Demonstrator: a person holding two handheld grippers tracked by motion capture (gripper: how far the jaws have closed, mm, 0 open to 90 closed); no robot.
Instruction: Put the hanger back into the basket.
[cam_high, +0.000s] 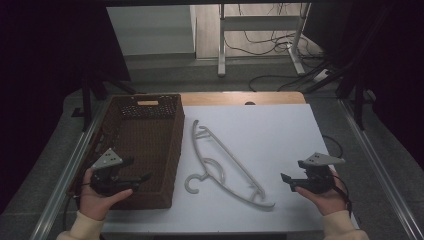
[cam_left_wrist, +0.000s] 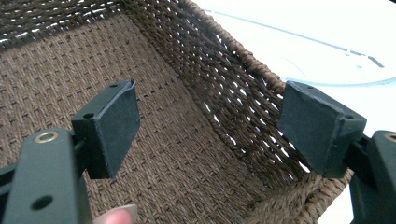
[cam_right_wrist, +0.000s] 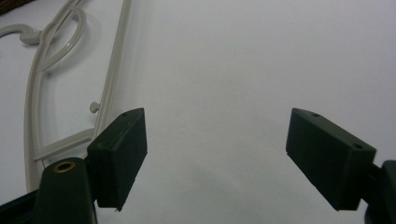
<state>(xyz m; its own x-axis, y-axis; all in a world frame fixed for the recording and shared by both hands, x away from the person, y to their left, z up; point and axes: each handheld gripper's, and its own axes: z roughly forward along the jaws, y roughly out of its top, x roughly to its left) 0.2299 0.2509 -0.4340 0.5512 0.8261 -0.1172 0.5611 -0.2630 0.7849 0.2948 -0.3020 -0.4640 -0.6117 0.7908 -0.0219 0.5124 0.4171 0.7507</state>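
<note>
A brown woven basket (cam_high: 150, 145) stands on the left of the white table top, its inside empty in the left gripper view (cam_left_wrist: 154, 140). A pale plastic clothes hanger (cam_high: 222, 162) lies flat on the table right of the basket, hook toward the front; its bars also cross the upper left of the right gripper view (cam_right_wrist: 109, 88). My left gripper (cam_high: 145, 176) hovers over the basket's near end, jaws open with nothing between them (cam_left_wrist: 208, 126). My right gripper (cam_high: 284, 179) sits at the front right, pointing left toward the hanger, jaws open and empty (cam_right_wrist: 215, 154).
The white board (cam_high: 270, 130) lies on a wooden table whose far edge (cam_high: 240, 98) shows behind. Metal rails run along both sides. Beyond the table stand a desk frame (cam_high: 260, 40) and floor cables (cam_high: 280, 45).
</note>
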